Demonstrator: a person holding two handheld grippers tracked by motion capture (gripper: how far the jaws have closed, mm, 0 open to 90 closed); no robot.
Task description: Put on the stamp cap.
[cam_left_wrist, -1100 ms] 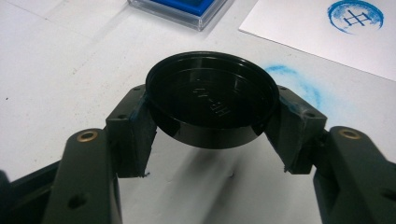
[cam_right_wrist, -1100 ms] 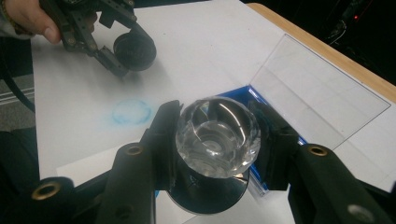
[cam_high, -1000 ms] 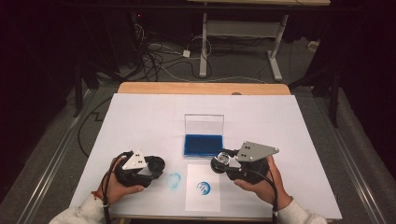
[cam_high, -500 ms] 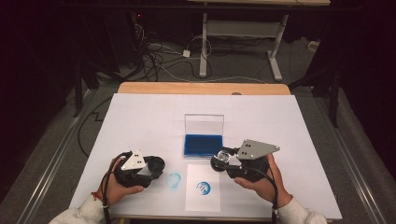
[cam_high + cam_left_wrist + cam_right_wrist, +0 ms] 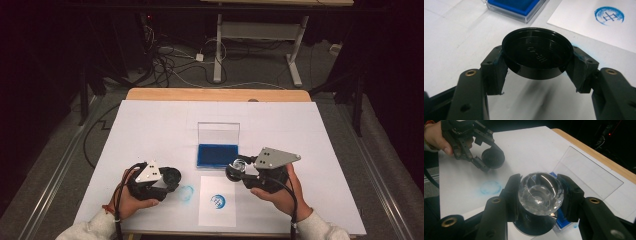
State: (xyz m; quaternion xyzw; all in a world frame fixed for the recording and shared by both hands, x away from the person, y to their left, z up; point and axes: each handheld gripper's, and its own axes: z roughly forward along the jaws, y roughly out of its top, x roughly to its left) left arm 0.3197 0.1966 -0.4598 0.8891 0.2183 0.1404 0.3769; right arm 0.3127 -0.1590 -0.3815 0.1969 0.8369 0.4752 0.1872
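On the white-covered bench (image 5: 150, 125), the left claw (image 5: 537, 65) clamps a round black plastic lid (image 5: 537, 51) whose embossed lettering its own view reveals, while the right claw (image 5: 540, 192) grips a clear faceted glass-knobbed stamp (image 5: 540, 190) just beside the blue ink pad (image 5: 216, 155).

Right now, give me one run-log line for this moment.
left hand-held gripper: shut on black cap | right hand-held gripper: shut on clear stamp | ink pad: open | paper: stamped blue
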